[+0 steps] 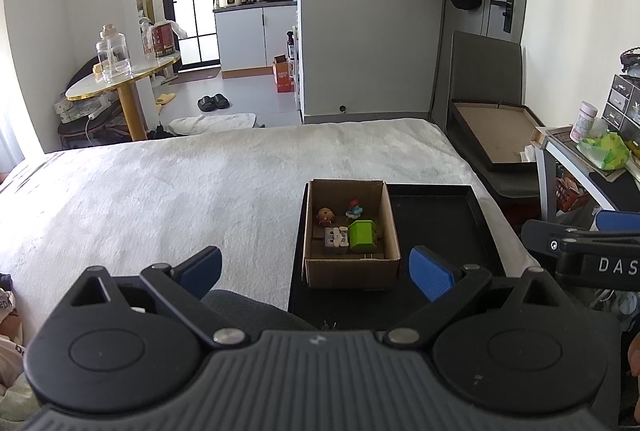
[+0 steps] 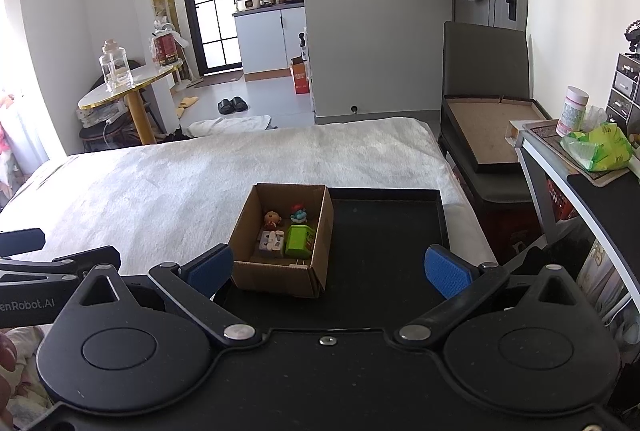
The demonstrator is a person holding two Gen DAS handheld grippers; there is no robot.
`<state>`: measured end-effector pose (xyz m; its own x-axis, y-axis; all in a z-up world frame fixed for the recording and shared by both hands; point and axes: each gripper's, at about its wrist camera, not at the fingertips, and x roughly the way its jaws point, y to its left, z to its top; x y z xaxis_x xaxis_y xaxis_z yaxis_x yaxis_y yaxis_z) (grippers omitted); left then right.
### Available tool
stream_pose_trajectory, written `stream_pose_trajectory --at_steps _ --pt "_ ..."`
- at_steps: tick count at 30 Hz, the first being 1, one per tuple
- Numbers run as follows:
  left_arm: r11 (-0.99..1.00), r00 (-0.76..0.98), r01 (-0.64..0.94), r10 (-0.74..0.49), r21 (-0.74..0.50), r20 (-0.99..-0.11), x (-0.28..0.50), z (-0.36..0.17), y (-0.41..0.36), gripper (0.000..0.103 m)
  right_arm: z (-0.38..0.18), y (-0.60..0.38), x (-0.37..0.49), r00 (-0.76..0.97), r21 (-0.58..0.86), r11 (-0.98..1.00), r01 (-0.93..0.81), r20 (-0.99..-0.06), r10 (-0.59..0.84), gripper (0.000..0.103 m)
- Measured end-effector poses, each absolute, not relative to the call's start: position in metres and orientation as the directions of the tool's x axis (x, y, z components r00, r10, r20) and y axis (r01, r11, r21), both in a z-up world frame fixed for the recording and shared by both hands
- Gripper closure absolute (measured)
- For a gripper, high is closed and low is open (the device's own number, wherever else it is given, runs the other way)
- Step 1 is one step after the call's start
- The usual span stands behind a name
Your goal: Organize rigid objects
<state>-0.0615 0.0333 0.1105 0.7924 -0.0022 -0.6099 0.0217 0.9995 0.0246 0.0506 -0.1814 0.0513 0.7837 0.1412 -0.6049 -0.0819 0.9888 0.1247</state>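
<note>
A small open cardboard box [image 1: 352,273] stands on the left part of a black tray [image 1: 436,227] on the bed. Inside it lie a green block [image 1: 362,235], a brown figure [image 1: 326,215], a blue and red figure [image 1: 354,209] and a grey and white toy [image 1: 336,238]. The same box [image 2: 280,277] and tray [image 2: 384,231] show in the right wrist view. My left gripper [image 1: 316,273] is open and empty, just short of the box. My right gripper [image 2: 328,269] is open and empty, near the box's front right corner.
The white bedcover [image 1: 180,191] stretches left and beyond the tray. A dark chair with a flat cardboard lid [image 1: 496,131] stands past the bed's right edge. A cluttered desk [image 2: 592,159] is at the right. A round table [image 1: 120,79] with a jar is far left.
</note>
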Motion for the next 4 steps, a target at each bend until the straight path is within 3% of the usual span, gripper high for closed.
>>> stream_pose_trajectory --at_steps 4 --pt "1.0 0.784 0.017 -0.003 0.016 -0.621 -0.0595 0.1103 0.034 0.004 0.0519 -0.1839 0.0528 0.776 0.155 0.984 -0.086 -0.609 0.164 0.0"
